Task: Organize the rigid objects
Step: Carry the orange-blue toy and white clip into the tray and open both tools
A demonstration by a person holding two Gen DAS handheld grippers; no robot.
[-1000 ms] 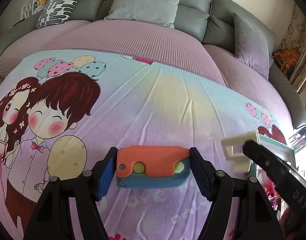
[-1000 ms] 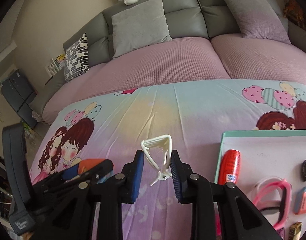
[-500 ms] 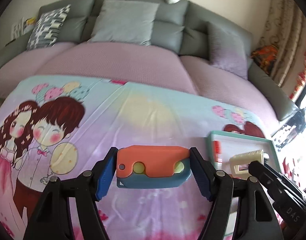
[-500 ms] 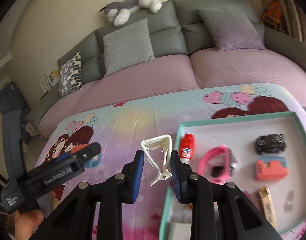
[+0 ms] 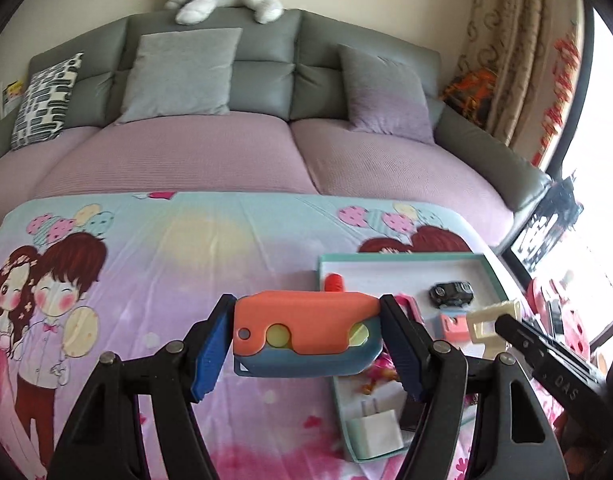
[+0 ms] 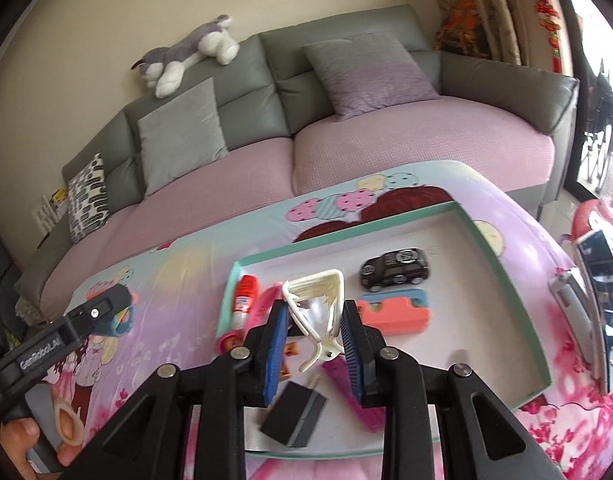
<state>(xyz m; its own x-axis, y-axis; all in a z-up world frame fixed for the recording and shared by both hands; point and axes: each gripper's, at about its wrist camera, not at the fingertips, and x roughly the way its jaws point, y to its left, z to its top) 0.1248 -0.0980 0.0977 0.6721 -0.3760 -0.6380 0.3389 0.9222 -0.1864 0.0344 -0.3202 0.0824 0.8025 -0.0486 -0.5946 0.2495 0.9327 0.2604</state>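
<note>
Tray (image 6: 506, 276) at the cloth's right edge already holds approx. six items, incl. toy car (image 6: 395, 269). Left gripper (image 5: 306, 338) clamps orange-blue toy (image 5: 304, 330) beside the tray's left rim; right gripper (image 6: 314, 344) pinches white clip (image 6: 316, 312) over tray. Both undeposited; probably the last two.

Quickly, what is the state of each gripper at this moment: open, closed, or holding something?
Left gripper: closed on the orange and blue toy.
Right gripper: closed on the white plastic clip.
</note>
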